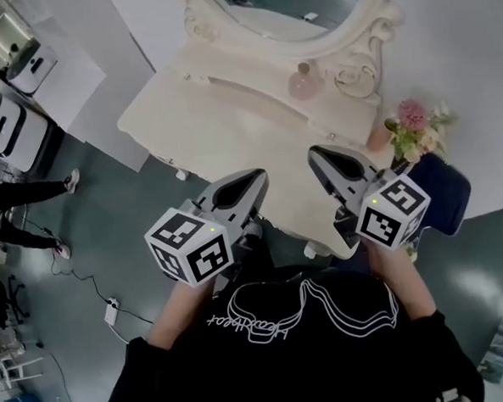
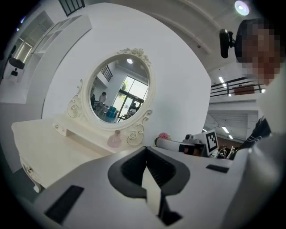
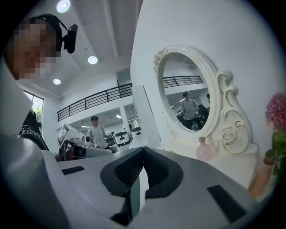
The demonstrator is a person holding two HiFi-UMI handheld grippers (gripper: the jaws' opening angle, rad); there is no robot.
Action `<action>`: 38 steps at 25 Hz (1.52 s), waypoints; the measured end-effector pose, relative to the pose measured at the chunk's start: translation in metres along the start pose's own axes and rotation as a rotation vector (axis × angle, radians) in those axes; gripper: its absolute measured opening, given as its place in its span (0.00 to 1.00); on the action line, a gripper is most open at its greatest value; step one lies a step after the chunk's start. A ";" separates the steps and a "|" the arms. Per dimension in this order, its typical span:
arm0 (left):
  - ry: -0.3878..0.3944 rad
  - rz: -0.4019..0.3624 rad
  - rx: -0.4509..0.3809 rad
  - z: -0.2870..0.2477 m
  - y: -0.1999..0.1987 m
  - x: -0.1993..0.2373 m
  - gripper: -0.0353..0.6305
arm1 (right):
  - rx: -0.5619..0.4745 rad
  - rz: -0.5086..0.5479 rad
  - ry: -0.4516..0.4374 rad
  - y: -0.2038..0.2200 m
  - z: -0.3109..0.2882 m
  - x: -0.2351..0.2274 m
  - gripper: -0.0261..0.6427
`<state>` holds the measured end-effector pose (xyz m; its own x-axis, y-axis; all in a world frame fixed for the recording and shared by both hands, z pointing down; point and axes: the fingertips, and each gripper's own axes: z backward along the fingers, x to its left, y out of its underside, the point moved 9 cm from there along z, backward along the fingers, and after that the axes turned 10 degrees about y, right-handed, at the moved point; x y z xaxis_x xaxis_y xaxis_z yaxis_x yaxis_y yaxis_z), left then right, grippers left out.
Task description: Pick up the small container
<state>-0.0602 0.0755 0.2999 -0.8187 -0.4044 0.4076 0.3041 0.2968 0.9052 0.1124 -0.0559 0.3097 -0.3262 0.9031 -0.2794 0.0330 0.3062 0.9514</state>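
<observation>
The small container [image 1: 304, 81] is a pink, bottle-shaped flask standing on the cream vanity table [image 1: 221, 121], at the foot of the oval mirror. It also shows in the left gripper view as the container [image 2: 115, 139] and in the right gripper view as the container [image 3: 204, 150]. My left gripper [image 1: 258, 175] hovers over the table's near edge, shut, with nothing held. My right gripper [image 1: 315, 153] is a little to its right and closer to the container, also shut and empty. Both grippers are well short of the container. The jaw tips of the left gripper [image 2: 145, 150] and right gripper [image 3: 142, 150] meet.
A small terracotta vase [image 1: 379, 135] with pink flowers [image 1: 414, 114] stands at the table's right end. A dark blue seat [image 1: 445, 194] sits beside that end. The ornate mirror frame [image 1: 370, 48] rises behind the container. A person's legs [image 1: 30, 194] show at the far left.
</observation>
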 end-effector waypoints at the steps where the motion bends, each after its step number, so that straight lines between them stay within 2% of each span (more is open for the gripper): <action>1: 0.015 0.002 0.007 -0.004 -0.005 0.011 0.06 | -0.004 -0.004 0.015 -0.003 -0.009 -0.004 0.05; 10: 0.152 0.009 0.111 -0.044 -0.056 0.125 0.06 | -0.031 -0.071 0.198 -0.019 -0.087 -0.040 0.05; 18: 0.235 0.015 0.183 -0.079 -0.088 0.201 0.06 | -0.043 -0.084 0.347 -0.024 -0.131 -0.072 0.05; 23: 0.289 0.034 0.237 -0.103 -0.090 0.229 0.06 | -0.007 -0.066 0.426 -0.018 -0.148 -0.094 0.08; 34: 0.355 0.058 0.296 -0.136 -0.088 0.271 0.06 | 0.024 0.074 0.568 -0.009 -0.185 -0.135 0.29; 38: 0.360 0.067 0.313 -0.141 -0.084 0.279 0.06 | 0.038 0.094 0.602 -0.002 -0.195 -0.152 0.32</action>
<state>-0.2451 -0.1843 0.3542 -0.5651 -0.6329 0.5293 0.1434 0.5564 0.8185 -0.0225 -0.2527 0.3761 -0.7968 0.6011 -0.0612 0.1174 0.2535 0.9602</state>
